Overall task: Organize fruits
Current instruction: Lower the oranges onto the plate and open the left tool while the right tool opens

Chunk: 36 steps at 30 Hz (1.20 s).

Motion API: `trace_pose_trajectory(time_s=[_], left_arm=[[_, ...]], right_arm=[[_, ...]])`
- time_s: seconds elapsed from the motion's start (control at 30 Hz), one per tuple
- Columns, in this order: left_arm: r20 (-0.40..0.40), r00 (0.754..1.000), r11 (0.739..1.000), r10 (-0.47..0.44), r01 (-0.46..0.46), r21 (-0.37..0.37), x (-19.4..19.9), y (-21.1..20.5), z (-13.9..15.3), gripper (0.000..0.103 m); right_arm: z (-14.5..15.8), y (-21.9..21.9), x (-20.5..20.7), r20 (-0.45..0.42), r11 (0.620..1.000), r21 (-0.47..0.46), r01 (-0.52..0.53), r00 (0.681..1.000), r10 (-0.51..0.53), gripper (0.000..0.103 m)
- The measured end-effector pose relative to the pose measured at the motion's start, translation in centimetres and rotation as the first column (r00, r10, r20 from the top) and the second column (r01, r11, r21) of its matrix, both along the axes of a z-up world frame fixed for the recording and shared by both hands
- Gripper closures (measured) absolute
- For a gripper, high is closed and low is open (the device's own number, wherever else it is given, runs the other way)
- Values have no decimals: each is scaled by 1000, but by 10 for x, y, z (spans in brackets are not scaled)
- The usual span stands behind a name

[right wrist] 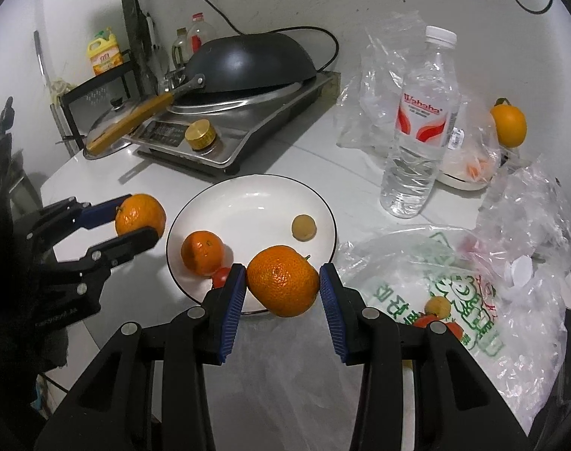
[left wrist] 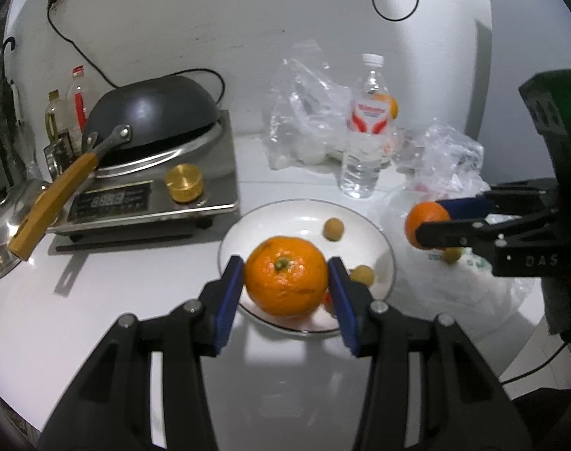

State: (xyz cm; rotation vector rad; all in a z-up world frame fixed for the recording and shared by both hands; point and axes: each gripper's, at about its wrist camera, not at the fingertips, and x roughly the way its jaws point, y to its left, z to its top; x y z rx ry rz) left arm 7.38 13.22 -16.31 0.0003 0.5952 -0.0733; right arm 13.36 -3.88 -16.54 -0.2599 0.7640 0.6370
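My left gripper (left wrist: 285, 276) is shut on a mandarin (left wrist: 286, 275) and holds it above the near rim of the white plate (left wrist: 285, 221). My right gripper (right wrist: 282, 282) is shut on another mandarin (right wrist: 283, 280) just above the plate's (right wrist: 248, 195) right front edge. In the right wrist view the plate holds a third mandarin (right wrist: 202, 252), a small brown longan (right wrist: 303, 227) and a red fruit (right wrist: 221, 277) at its front rim. The left gripper (right wrist: 137, 220) with its mandarin (right wrist: 140, 213) shows at the plate's left. The right gripper (left wrist: 434, 220) also shows in the left wrist view.
A printed plastic bag (right wrist: 436, 285) with small fruits lies right of the plate. A water bottle (right wrist: 417, 124), clear bags (left wrist: 308, 112) and an orange (right wrist: 508, 124) stand behind. An induction cooker with an upturned wok (left wrist: 150, 120) and a pot lid (left wrist: 7, 221) sit at the left.
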Motion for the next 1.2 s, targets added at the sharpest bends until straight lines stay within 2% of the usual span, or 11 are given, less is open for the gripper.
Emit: trace_pose_trajectory(time_s=[0.43, 1.2], left_arm=[[-21, 1000, 1000, 18, -17, 25, 31, 21, -15, 56], [-89, 996, 1000, 2, 0, 22, 65, 21, -37, 56]], right_arm=[[-14, 11, 20, -33, 1000, -9, 7, 999, -8, 60], [-41, 26, 55, -88, 1000, -17, 5, 996, -7, 60]])
